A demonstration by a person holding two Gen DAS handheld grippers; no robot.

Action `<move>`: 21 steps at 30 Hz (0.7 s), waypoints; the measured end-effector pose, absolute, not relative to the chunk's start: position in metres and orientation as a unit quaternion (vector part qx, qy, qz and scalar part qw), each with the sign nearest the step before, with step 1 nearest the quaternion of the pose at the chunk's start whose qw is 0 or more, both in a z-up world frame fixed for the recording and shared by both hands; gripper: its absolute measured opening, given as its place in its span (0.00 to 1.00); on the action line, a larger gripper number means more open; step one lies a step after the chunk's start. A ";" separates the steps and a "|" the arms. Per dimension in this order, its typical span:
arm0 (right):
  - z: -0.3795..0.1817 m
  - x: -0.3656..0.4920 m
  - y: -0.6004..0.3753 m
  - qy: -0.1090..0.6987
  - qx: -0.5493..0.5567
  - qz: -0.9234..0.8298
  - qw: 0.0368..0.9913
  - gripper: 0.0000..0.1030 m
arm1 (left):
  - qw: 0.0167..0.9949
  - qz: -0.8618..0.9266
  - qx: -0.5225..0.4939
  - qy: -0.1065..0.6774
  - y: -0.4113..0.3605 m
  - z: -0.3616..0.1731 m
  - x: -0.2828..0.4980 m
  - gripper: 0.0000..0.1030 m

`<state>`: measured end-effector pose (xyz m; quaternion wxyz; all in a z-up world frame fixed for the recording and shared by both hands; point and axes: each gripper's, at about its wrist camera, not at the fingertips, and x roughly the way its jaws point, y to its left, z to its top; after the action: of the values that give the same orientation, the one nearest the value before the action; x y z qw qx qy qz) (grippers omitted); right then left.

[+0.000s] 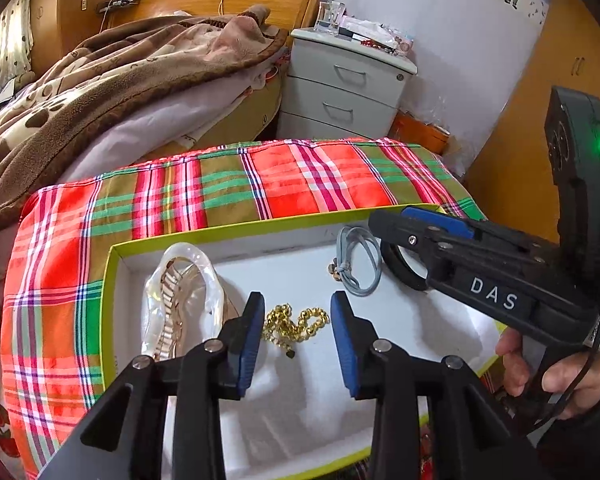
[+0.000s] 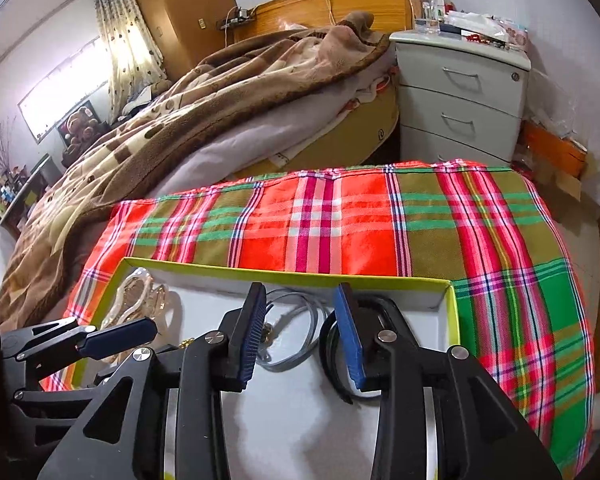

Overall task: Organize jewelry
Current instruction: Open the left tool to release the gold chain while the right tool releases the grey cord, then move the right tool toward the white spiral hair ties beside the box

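Note:
A shallow white box with a yellow-green rim [image 1: 236,233] lies on a plaid cloth. In it are a gold chain [image 1: 294,322], a pearly hair claw [image 1: 182,300], a grey cord bracelet [image 1: 358,262] and a black ring-shaped band [image 1: 400,266]. My left gripper [image 1: 297,308] is open, its pads either side of the gold chain, just above it. My right gripper [image 2: 300,300] is open over the box's right part, above the grey cord [image 2: 296,312] and the black band [image 2: 332,344]. The box rim also shows in the right wrist view [image 2: 454,312].
The plaid cloth [image 1: 260,180] covers a low table. Behind it are a bed with a brown blanket [image 1: 120,64] and a grey drawer unit [image 1: 340,84] with clutter on top. A wooden door [image 1: 540,120] stands to the right.

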<state>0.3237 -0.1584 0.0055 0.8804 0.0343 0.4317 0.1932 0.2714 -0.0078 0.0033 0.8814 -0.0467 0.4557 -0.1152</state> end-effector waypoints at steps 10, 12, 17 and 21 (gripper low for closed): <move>0.027 0.293 -0.159 0.400 0.022 0.185 0.897 0.36 | 0.895 -0.101 -0.040 0.433 -0.007 0.022 0.245 0.36; 0.030 0.286 -0.158 0.396 0.016 0.184 0.900 0.36 | 0.895 -0.097 -0.037 0.433 -0.007 0.023 0.242 0.37; 0.038 0.267 -0.157 0.383 0.006 0.181 0.906 0.36 | 0.901 -0.090 -0.027 0.424 -0.007 0.027 0.225 0.37; 0.043 0.245 -0.165 0.368 0.011 0.179 0.912 0.36 | 0.903 -0.100 -0.041 0.415 -0.001 0.032 0.206 0.37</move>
<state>0.2451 -0.1653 0.0429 0.9124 0.0111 0.3680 0.1787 0.2060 -0.0009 0.0322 0.9031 -0.0411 0.4155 -0.1001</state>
